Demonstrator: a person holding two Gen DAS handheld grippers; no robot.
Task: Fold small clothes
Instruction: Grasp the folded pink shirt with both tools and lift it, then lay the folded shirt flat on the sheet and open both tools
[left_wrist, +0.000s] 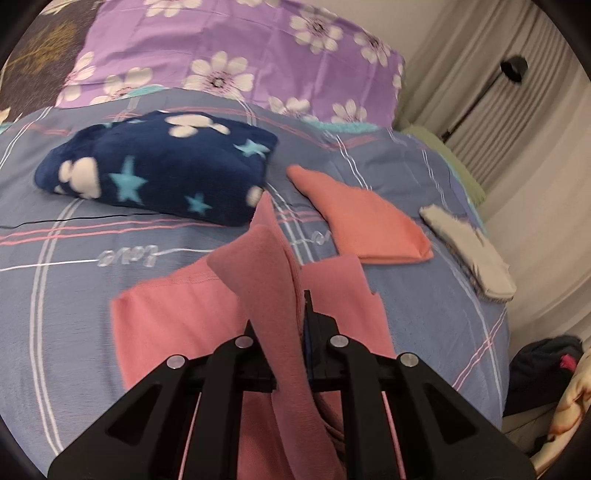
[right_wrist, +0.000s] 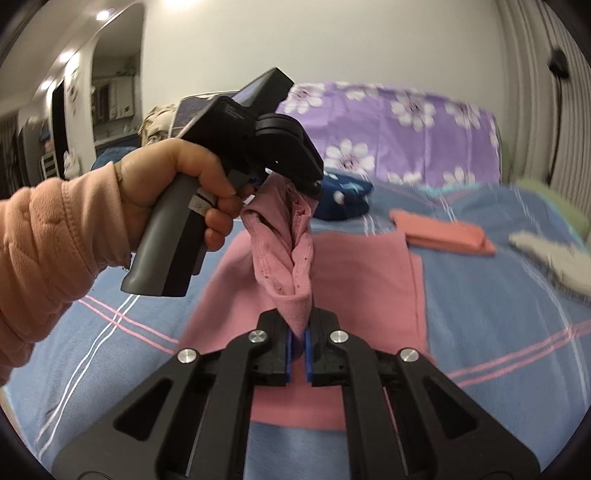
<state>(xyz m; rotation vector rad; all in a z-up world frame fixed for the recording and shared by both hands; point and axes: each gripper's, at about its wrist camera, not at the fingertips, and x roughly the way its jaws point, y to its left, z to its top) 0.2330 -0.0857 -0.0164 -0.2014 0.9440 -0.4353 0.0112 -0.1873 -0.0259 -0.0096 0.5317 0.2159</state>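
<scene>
This is a bedroom in a home: a bed with a blue plaid sheet (left_wrist: 74, 280), a purple flowered pillow (left_wrist: 229, 48), pale curtains (left_wrist: 517, 122) and a doorway (right_wrist: 114, 77).

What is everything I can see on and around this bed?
pink garment: one, pink, lifted over the bed, pinched at two spots
folded cloth: one, salmon, on the bedsheet
grey cloth: one, pale grey, near the bed's edge
fleece blanket: one, navy with stars, folded near the pillows
bedsheet: one, blue plaid
floral cover: one, purple, at the head
left gripper: black, shut on pink garment
right gripper: black, blue pads, shut on pink garment
hand: one, peach sleeve, holding left gripper
</scene>
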